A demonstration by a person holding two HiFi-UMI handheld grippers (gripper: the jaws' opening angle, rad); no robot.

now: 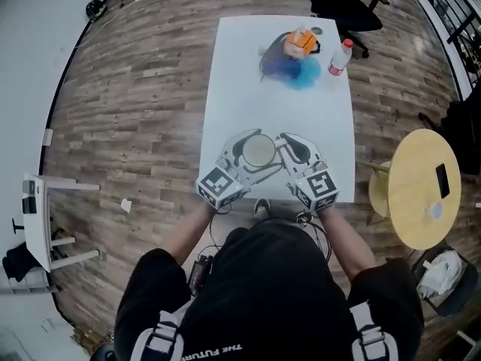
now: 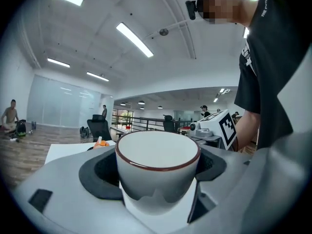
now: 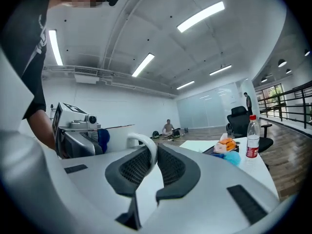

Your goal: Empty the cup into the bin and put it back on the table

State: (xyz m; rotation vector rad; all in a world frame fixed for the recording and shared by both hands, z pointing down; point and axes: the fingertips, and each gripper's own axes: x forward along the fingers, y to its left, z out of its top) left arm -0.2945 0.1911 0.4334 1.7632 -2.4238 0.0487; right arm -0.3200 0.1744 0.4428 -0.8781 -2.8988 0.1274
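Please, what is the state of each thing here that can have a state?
cup: upright, seems empty, held by both grippers.
left gripper: shut on the cup's body.
right gripper: shut on the handle.
bottle: upright, cap on.
phone: lying flat on the round table.

A clear bottle (image 1: 340,56) with a red cap stood upright just beside a heap of blue fluff (image 1: 301,74) and an orange toy (image 1: 301,42). Beyond them a black office chair (image 1: 342,2) sat on the wood-plank floor (image 1: 135,111). To the right was a round yellow side table (image 1: 413,201) carrying a dark phone (image 1: 443,180); a white rack (image 1: 37,224) stood at far left, and a person (image 3: 168,126) sat on the floor far off
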